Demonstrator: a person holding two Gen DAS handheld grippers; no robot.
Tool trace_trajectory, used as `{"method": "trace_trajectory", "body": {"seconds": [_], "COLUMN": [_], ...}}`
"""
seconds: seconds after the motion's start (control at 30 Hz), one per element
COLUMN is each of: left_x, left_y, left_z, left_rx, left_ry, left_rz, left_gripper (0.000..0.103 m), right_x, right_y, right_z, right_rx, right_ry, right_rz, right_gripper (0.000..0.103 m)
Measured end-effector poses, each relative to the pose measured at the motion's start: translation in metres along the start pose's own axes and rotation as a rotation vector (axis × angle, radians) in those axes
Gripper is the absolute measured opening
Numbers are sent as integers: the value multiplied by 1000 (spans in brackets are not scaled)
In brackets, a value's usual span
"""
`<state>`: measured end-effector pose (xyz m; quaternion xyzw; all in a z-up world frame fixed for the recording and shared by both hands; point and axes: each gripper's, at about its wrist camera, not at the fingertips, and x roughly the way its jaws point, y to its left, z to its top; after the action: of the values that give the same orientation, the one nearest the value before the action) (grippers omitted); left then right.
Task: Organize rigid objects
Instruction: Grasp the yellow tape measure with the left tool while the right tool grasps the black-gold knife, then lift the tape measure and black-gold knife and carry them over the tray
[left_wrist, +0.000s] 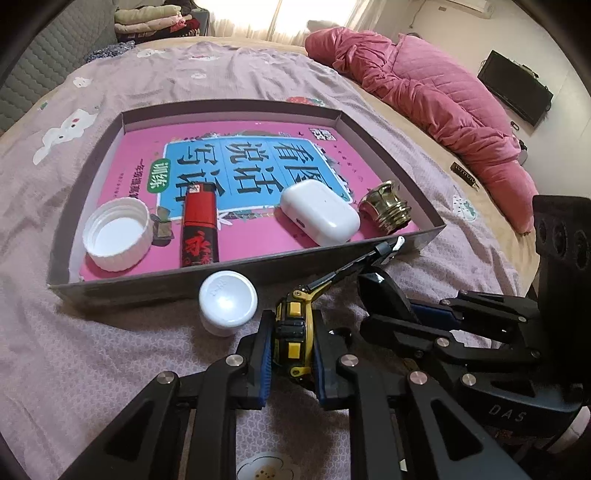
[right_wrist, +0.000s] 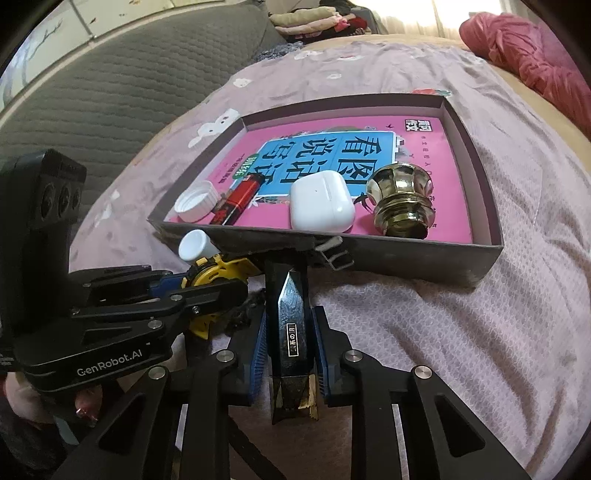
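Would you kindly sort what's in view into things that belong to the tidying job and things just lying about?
Part of the job:
- box
- tape measure, held in left gripper
- black clip, held in right gripper
- small white bottle
- earbud case, lighter, white cap, brass knob

Lying about:
- pink quilt
- folded clothes
- television

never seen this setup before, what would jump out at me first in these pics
Probably the bright pink book lining the shallow box on the bed, with a white earbud case and red lighter on it. In front of the box, the left gripper clamps a yellow tape measure while the right gripper clamps a black clip.
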<state>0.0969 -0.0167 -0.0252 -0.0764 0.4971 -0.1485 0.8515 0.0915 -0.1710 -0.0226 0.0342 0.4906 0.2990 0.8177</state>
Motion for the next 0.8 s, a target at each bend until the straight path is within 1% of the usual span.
{"method": "trace_trajectory", "body": {"seconds": [0.2,0.4,0.63,0.8], "left_x": [-11,-27,-49,-63], "left_y": [3,6,10,17], "left_z": [1,1,5,10], "left_rx": [-14,-21,-44,-68], "left_ry": [-31,-79,-175,-245], "left_rz": [-1,-11,-41,-60], "left_gripper": [18,18,18,18], "right_x": [-10,-23,-36,-49], "right_y": [-5,-2,1,2], "right_z": [-3,-1,3,9], "right_rx": [38,40,40,48], "right_ry": [-25,-71,-135,-200], "right_rz": [19,27,26,24], "right_gripper": [23,23,23,23]}}
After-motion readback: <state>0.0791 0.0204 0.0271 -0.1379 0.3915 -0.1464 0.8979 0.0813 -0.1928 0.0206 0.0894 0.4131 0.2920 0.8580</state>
